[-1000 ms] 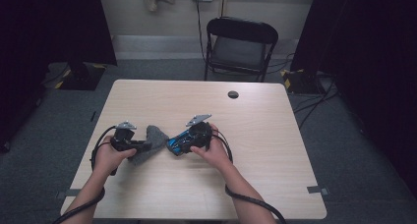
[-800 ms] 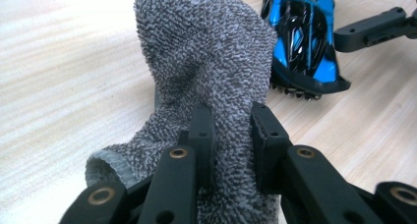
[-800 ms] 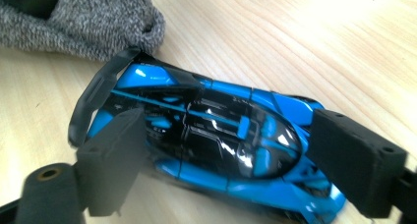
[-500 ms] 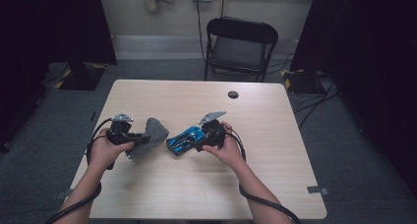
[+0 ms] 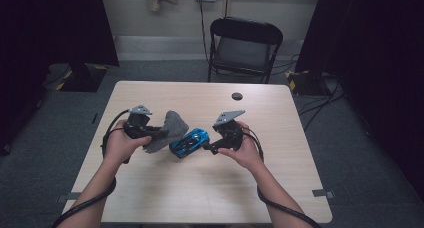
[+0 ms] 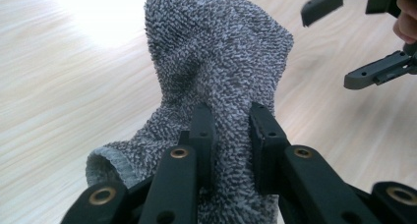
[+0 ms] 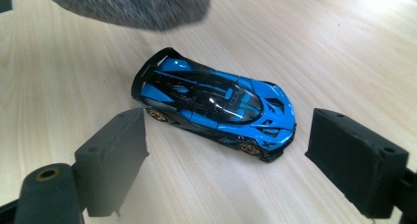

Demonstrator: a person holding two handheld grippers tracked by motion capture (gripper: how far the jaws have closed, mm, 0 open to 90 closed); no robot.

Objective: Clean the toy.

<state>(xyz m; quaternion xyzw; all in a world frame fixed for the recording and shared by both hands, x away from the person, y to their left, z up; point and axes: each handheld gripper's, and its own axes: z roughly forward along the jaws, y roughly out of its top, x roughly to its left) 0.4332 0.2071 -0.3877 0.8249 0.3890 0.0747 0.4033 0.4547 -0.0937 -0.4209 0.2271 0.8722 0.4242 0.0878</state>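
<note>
Grey knitted terry sock (image 6: 216, 62) is clamped between the closed jaws of the left gripper (image 6: 231, 135) and hangs above the light wooden table (image 5: 210, 188), left of centre in the high view. Right gripper (image 7: 221, 175) stands with jaws apart, gripping nothing. Blue-and-black toy sports car (image 7: 216, 103) rests on the table at frame centre, just beyond those jaws, untouched.

Grey knit sock (image 6: 216, 67) pinched at mid, toe end sticking up, off table. Blue/black toy car (image 7: 216, 103) sits on wheels on wood tabletop, just beside sock.
</note>
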